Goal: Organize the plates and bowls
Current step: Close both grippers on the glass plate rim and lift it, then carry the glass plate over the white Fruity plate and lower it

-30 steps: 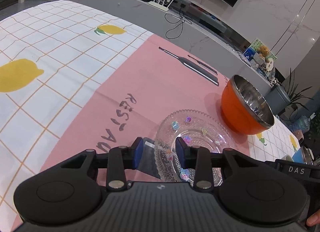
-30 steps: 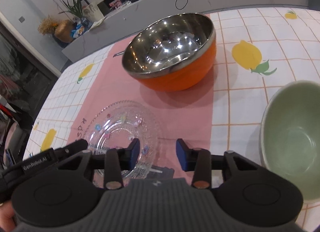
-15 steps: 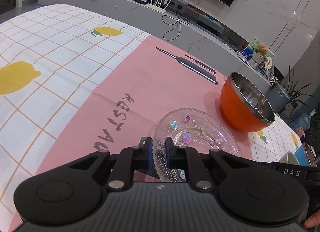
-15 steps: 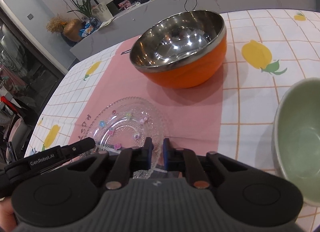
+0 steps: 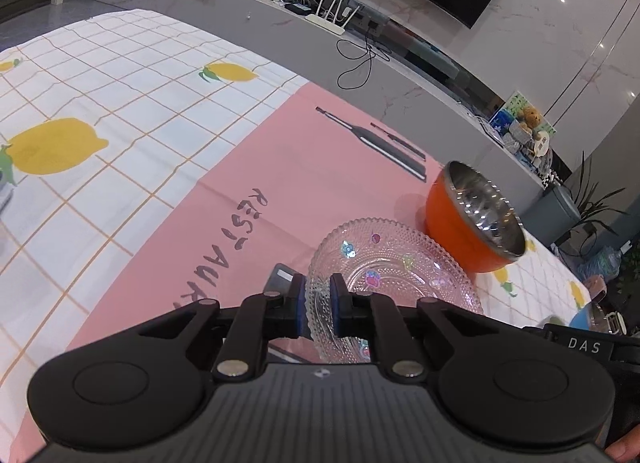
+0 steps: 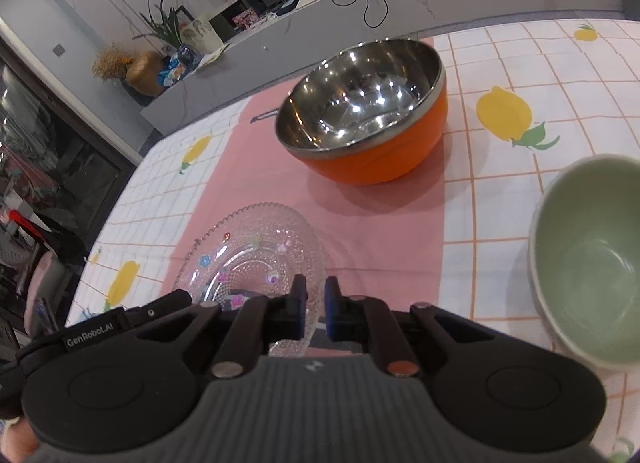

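Note:
A clear beaded glass plate (image 5: 392, 263) with small flower marks is held over the pink placemat (image 5: 304, 183). My left gripper (image 5: 318, 303) is shut on its near left rim. My right gripper (image 6: 316, 309) is shut on the plate's (image 6: 256, 259) right rim. The plate looks lifted and tilted. An orange bowl (image 5: 472, 215) with a steel inside stands beyond the plate; it also shows in the right wrist view (image 6: 368, 115). A pale green bowl (image 6: 592, 259) stands to the right of my right gripper.
The table has a white lemon-print cloth (image 5: 100, 103). A grey TV bench (image 5: 360, 43) with a router and cables runs behind the table. A blue bowl (image 5: 584, 317) shows at the far right edge of the left view.
Both grippers went from open to shut on the glass plate's rims. The plate has since risen and tilted off the placemat.

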`<state>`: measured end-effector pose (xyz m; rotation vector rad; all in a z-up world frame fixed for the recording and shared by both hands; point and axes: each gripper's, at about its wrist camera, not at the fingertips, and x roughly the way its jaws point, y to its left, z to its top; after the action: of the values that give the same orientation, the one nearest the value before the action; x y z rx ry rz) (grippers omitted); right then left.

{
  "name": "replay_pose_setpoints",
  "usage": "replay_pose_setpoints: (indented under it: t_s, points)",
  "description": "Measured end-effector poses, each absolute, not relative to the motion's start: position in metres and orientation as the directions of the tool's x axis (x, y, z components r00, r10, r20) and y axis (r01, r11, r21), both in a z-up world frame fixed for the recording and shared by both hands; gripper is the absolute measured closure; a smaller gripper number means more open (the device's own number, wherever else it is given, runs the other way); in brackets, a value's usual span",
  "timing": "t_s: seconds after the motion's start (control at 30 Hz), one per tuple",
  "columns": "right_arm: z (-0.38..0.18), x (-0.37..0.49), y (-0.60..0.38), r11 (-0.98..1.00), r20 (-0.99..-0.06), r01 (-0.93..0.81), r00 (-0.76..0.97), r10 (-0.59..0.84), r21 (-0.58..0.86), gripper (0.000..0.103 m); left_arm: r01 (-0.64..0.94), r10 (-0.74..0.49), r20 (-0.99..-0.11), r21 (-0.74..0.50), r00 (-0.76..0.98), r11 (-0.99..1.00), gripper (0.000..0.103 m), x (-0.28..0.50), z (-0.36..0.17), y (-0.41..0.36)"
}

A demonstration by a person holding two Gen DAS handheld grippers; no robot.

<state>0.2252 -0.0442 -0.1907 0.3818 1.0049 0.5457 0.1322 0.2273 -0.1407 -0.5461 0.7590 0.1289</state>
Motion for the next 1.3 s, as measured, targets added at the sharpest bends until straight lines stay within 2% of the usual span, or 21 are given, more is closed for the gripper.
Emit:
replay_pose_setpoints:
  t_s: [0.73,1.3]
  points:
    - [-0.139,0.128,-0.128,0.815,-0.663,-0.224,0.486,0.569,0.535,0.097,-0.247,-0.171,-0.675,-0.476,0.718,0.844,0.09,0.056,-0.104,0.16]
    - [-0.147,0.062,-0.188,0.817,-0.681,-0.158,0.478,0.555,0.555,0.097,-0.189,-0.215,-0.707,-0.446,0.674,0.875,0.09,0.014,-0.107,0.112]
